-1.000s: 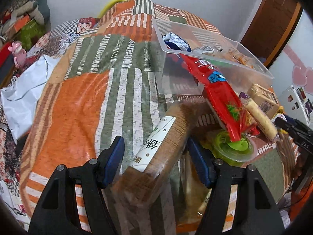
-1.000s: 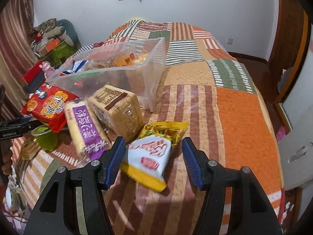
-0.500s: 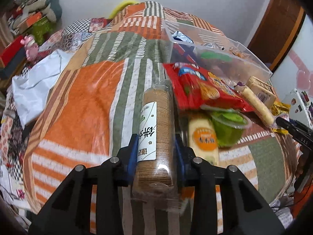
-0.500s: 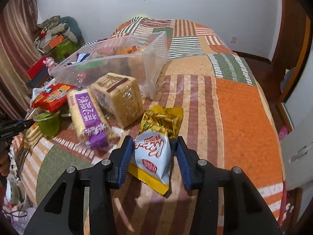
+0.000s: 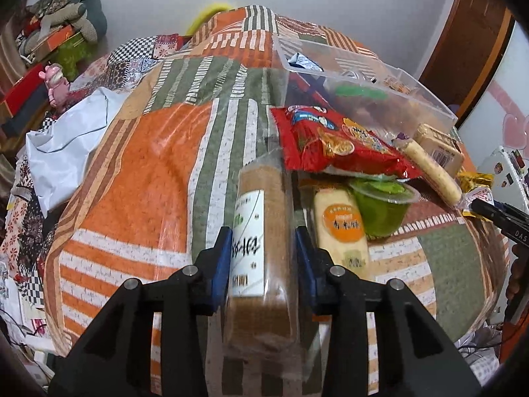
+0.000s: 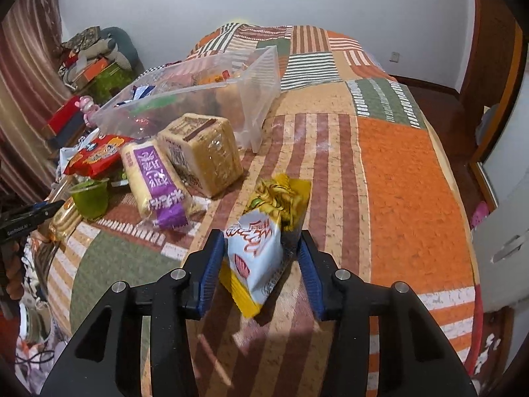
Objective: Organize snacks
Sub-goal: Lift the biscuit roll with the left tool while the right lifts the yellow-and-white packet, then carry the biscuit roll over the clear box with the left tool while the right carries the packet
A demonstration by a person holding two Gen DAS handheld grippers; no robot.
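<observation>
My left claw [image 5: 263,258] clamps a brown cracker sleeve [image 5: 261,231], its jaws easing apart; open quilt [image 5: 139,172] lies leftward, snacks crowd right. My right claw [image 6: 261,259] pinches a white-and-yellow snack packet [image 6: 261,248], also loosening; the clear bin [image 6: 261,76] stands ahead.

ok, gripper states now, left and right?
Left gripper: jaws opening slightly, gripping the clear-wrapped brown cracker pack.
Right gripper: jaws opening slightly, gripping the white-and-yellow snack packet.
</observation>
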